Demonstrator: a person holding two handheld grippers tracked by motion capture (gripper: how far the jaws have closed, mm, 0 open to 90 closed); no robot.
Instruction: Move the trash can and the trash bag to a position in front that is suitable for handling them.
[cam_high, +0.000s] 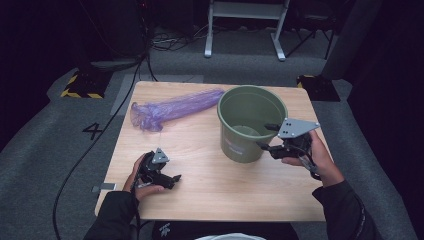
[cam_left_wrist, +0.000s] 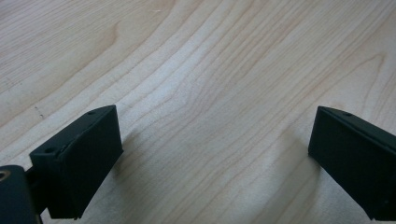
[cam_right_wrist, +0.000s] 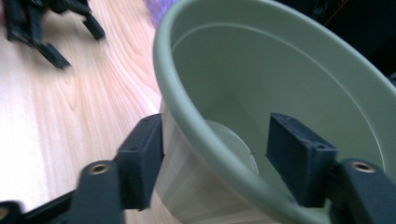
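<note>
Crumpled purple plastic bag (cam_high: 172, 107) lying stretched across far left of wooden table (cam_high: 210, 192). Beyond, grey carpet (cam_high: 45, 130), black cable (cam_high: 87, 150), white frame legs (cam_high: 208, 35).

A light wooden table (cam_high: 210, 190) stands on grey carpet (cam_high: 45, 135) in a dark room, with a white metal frame (cam_high: 245, 25) behind and black-and-yellow hazard-striped blocks (cam_high: 82, 85) beside it.

Matt green plastic bucket (cam_high: 251, 121), crinkly translucent purple plastic bag (cam_high: 172, 107), smooth pale wood table (cam_high: 210, 185).
</note>
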